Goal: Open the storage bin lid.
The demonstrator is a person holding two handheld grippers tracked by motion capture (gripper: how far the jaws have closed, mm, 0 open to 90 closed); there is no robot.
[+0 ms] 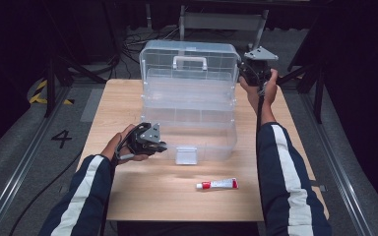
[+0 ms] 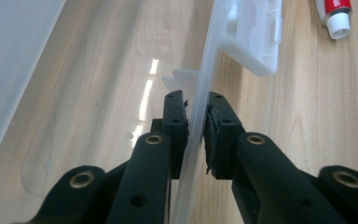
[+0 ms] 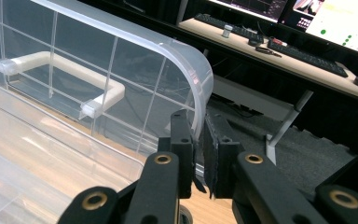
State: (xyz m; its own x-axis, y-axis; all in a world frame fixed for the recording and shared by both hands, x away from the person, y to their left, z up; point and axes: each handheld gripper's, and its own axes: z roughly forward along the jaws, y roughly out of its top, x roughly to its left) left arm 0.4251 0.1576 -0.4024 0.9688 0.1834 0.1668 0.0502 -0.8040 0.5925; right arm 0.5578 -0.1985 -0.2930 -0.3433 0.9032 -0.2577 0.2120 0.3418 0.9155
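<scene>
— Where is the clear storage box (image 1: 189, 105) right now, and what have I got hold of?

— The box stands open in the middle of the table (image 1: 128, 196), its lid swung up at the far side with the white handle (image 1: 190, 62) showing on it. Your left gripper (image 1: 153, 143) is at the box's near left corner, and its fingers (image 2: 176, 122) are closed on the thin front wall, one pad inside, one outside. Your right gripper (image 1: 250, 69) is at the box's far right corner, fingers (image 3: 182, 135) pinched on the curved rim of the lid.

— How do you expect it to handle?

— Light and hollow, I'd judge, but wide. The walls look thin and smooth, so they likely flex and can slip out of a pinch. Hard plastic like this may crack at the hinges if you twist it.

— So where should I hold?

— Stay on the edges and rims, close to the corners, where the plastic is stiffest. Keep both hands moving together so the lid isn't wrenched against the base.

— Anything near the box?

— A small tube (image 1: 217, 184) lies on the table in front of the box, near its white front latch (image 1: 186, 155).
</scene>
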